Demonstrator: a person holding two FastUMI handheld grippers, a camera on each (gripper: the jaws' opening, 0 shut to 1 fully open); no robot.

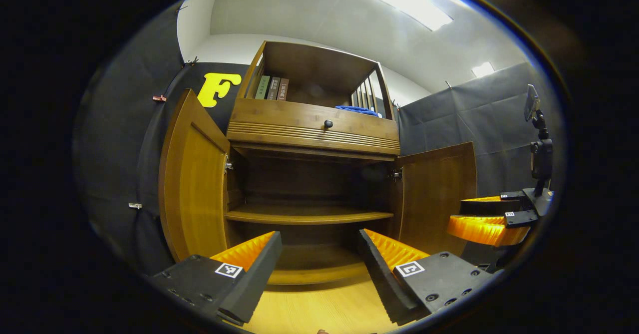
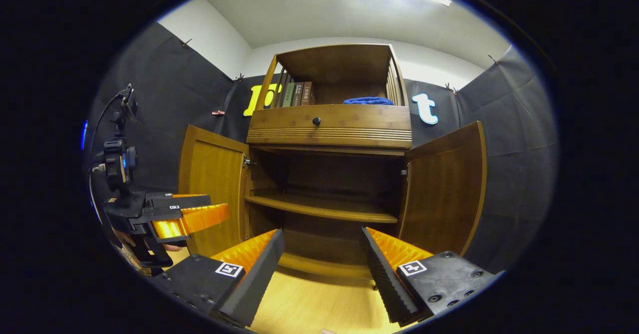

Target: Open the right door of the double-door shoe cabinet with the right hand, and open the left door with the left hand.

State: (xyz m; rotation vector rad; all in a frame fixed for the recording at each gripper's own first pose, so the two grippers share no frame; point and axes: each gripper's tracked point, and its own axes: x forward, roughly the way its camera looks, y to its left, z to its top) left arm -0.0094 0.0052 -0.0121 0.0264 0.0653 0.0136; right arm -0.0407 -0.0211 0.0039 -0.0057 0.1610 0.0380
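Before the cabinet (image 1: 314, 124), both claws gape, level.

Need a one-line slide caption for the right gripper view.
Right tool open before the shoe cabinet, left door and right door both swung open, shelves bare; left tool beside the left door.

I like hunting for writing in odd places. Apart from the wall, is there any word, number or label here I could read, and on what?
Books: spine lettering, too small to read.
Square markers on left tool and right tool: patterns, no words.
No other text is visible.
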